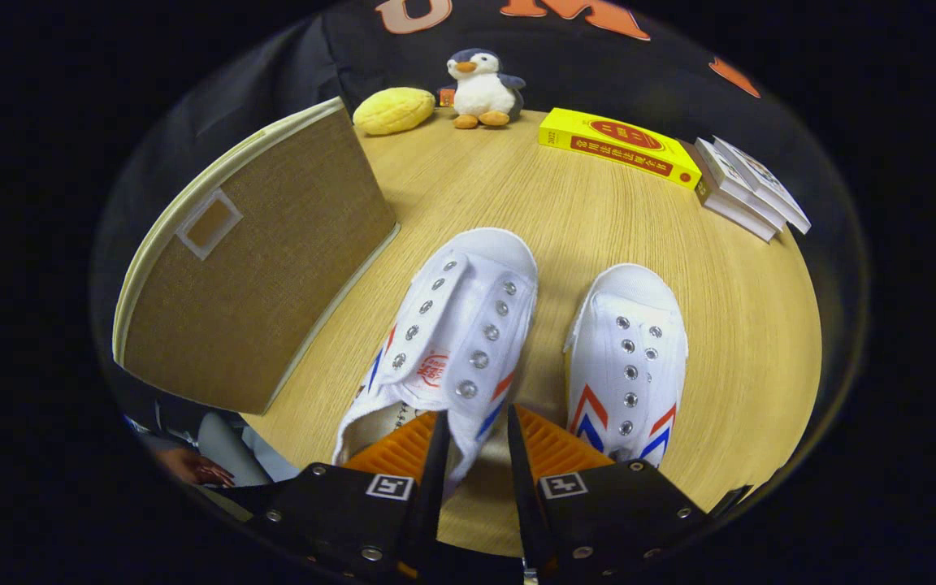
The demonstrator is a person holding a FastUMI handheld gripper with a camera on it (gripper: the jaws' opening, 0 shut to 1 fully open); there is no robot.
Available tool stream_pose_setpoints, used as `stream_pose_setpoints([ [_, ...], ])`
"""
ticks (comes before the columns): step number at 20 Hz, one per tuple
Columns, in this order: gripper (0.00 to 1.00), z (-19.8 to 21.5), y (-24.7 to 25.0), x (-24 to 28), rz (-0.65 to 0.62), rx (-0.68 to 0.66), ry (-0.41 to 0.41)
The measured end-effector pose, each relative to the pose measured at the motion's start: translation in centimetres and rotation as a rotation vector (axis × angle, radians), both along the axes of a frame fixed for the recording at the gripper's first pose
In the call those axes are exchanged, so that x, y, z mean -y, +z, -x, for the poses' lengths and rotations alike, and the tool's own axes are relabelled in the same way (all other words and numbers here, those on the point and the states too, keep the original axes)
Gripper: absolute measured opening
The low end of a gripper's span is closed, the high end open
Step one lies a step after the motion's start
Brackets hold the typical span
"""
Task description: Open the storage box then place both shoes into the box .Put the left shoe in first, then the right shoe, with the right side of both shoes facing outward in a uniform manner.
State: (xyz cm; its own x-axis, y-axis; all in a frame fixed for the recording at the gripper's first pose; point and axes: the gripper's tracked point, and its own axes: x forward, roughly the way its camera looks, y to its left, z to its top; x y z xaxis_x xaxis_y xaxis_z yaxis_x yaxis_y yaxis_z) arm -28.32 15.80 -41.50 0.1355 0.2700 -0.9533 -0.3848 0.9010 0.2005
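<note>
Gripper (472, 439) is clamped nearly closed on the left shoe's (452, 333) side wall; right shoe (629, 357) beside it, box (249, 268) on the other side.

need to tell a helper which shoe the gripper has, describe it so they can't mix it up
On the wooden table, two white shoes lie beside the tan storage box. It is the shoe nearer the box, its side wall pinched in the gripper; the other shoe lies free.
</note>
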Motion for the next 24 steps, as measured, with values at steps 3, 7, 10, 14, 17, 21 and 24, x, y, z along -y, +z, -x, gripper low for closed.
stream_pose_setpoints([
  [3, 0.34, -0.9, 0.1, 0.7, 0.030, 0.046, 0.010],
  [7, 0.34, -2.3, -0.9, -0.3, 0.000, 0.075, -0.029],
  [10, 0.29, -2.4, -1.2, -0.4, -0.026, 0.040, -0.065],
  [14, 0.09, -3.0, -1.2, 0.1, -0.040, -0.010, -0.168],
  [17, 0.05, -3.7, 0.0, -0.3, -0.080, -0.055, -0.274],
  [21, 0.05, -4.2, 2.6, -0.8, -0.101, -0.071, -0.308],
  [24, 0.05, -5.9, 5.8, -1.4, -0.132, -0.051, -0.343],
])
